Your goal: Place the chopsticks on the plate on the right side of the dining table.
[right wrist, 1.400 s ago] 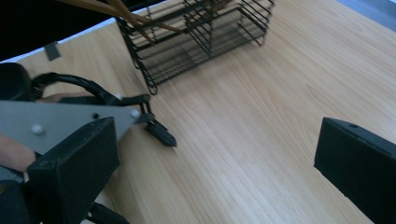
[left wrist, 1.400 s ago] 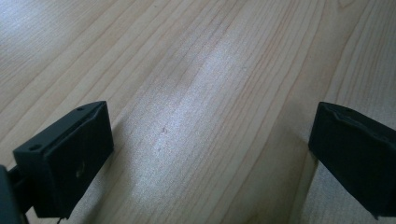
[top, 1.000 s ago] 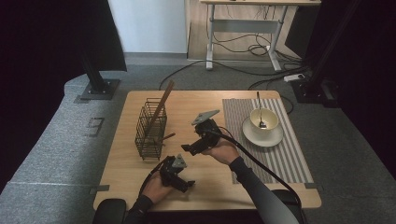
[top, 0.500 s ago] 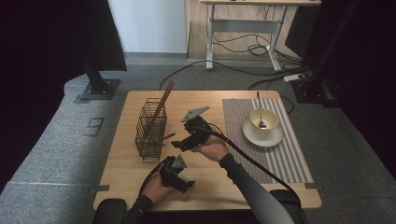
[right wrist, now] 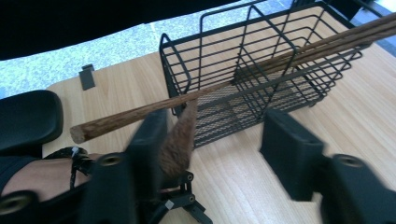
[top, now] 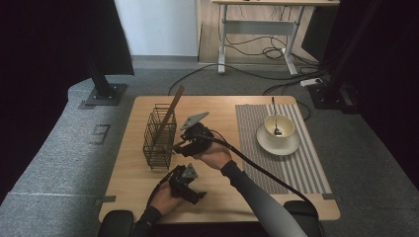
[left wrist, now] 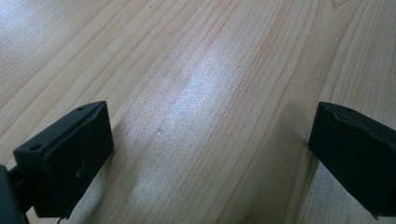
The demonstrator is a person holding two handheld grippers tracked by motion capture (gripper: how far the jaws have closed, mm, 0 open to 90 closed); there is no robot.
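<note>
The right claw (top: 174, 148) is seen just beside the near end of the black wire basket (top: 159, 136), which stands on the wooden bench (top: 227, 192); its jaws have just been closing and stand part-way apart, with a short brown wooden piece (right wrist: 177, 140) between them, against one jaw, while the other jaw is well clear of it; a firm grip cannot be told. A long wooden stick (right wrist: 224, 84) is seen leaning out of the basket, its blunt end passing just above that piece; in the high view the stick (top: 170, 111) rises tilted from the basket's far end. The left claw (top: 195, 195) is held low at the near edge of the bench; its jaws are wide apart over bare wood, nothing between them. A cup on a saucer (top: 277, 140) is seen on a striped mat (top: 296, 168), well apart at the right.
</note>
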